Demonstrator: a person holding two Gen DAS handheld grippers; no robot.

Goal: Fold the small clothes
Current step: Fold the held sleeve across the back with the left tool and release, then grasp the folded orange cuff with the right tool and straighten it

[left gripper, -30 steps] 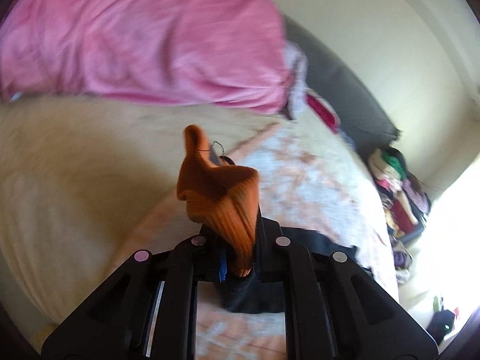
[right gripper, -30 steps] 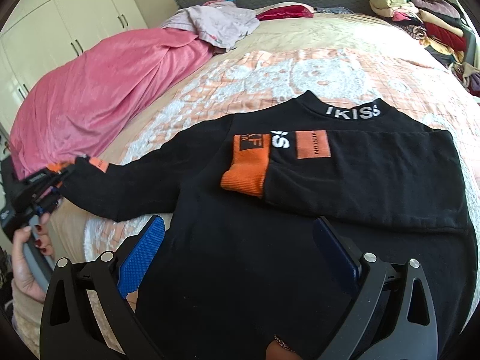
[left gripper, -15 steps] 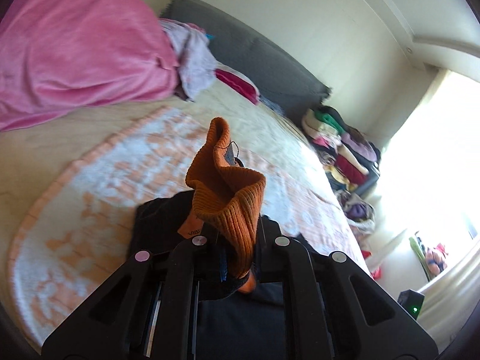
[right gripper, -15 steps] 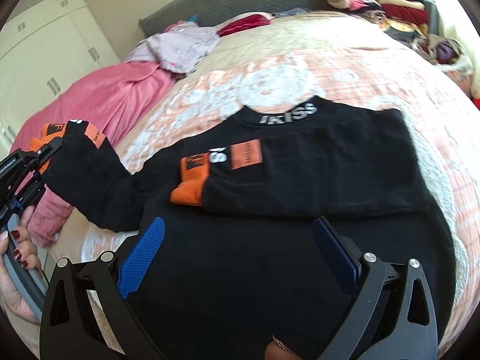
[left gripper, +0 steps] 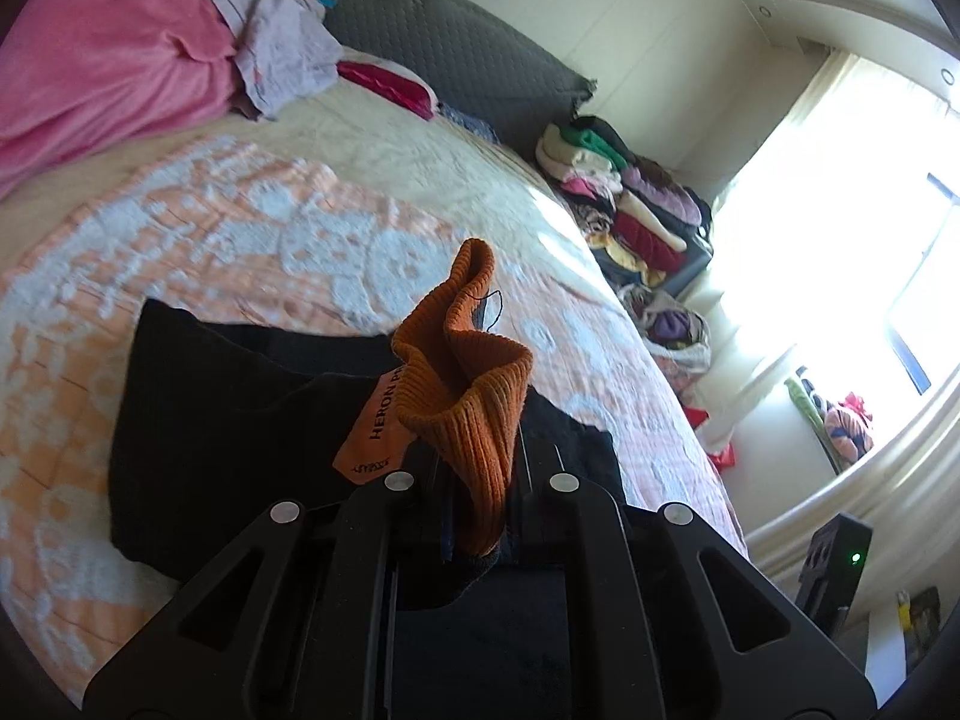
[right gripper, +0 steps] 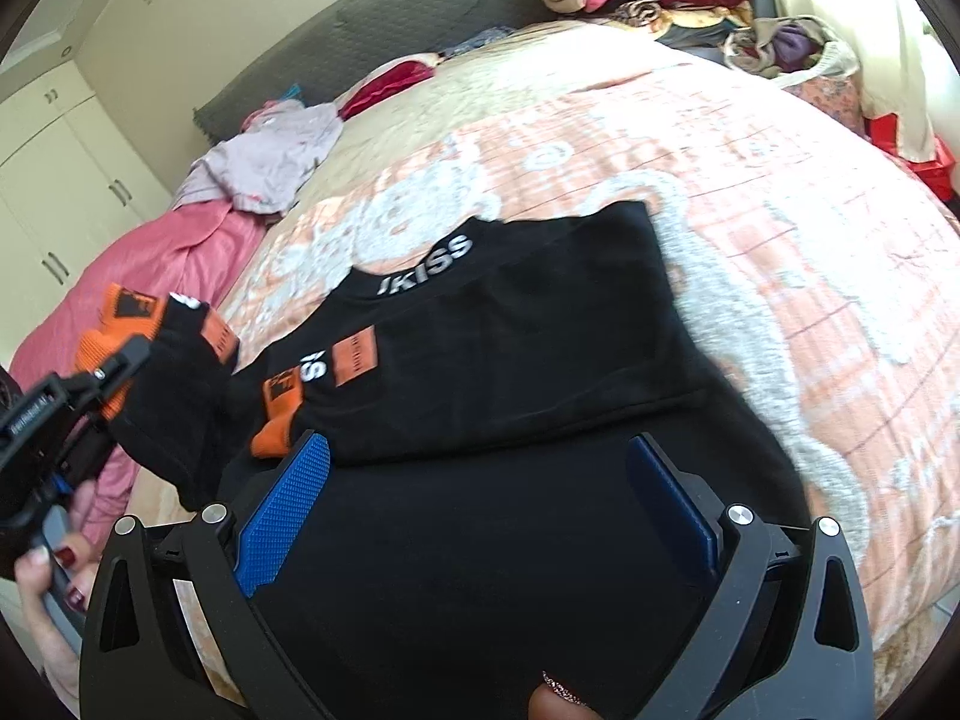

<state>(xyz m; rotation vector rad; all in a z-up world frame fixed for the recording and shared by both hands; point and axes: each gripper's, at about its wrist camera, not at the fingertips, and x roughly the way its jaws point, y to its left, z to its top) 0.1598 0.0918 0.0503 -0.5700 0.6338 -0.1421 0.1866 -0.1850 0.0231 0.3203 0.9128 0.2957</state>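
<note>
Since the earlier frames the left gripper (right gripper: 102,384) has carried the sleeve inward from the pink blanket's side toward the sweater's body, and its own view has swung from the blanket to the headboard and window.

Left gripper: jaws pressed together, pinching the orange ribbed cuff (left gripper: 462,384) of the sleeve; cuff stands up crumpled just ahead of the jaws, with an orange printed patch (left gripper: 375,426) beside it. A hand (right gripper: 51,588) with dark red nails holds this gripper.

Right gripper (right gripper: 480,516): blue pads (right gripper: 282,516) spread wide, nothing between them, hovering over the lower body of the black sweater (right gripper: 510,372).

Sweater: black, lying flat, white lettering on the collar, orange patches on the chest. The other sleeve is folded across the chest, its orange cuff (right gripper: 273,432) just ahead of the right gripper's left pad.

Surface: bed with an orange-and-white patterned bedspread (right gripper: 780,210). Beyond the left gripper, a pink blanket (left gripper: 102,66) and a lilac garment (left gripper: 282,54) by the grey headboard (left gripper: 456,54). Stacked clothes (left gripper: 624,204) past the bed's far side; white wardrobe doors (right gripper: 54,192) beyond the blanket; bright window (left gripper: 870,240).
</note>
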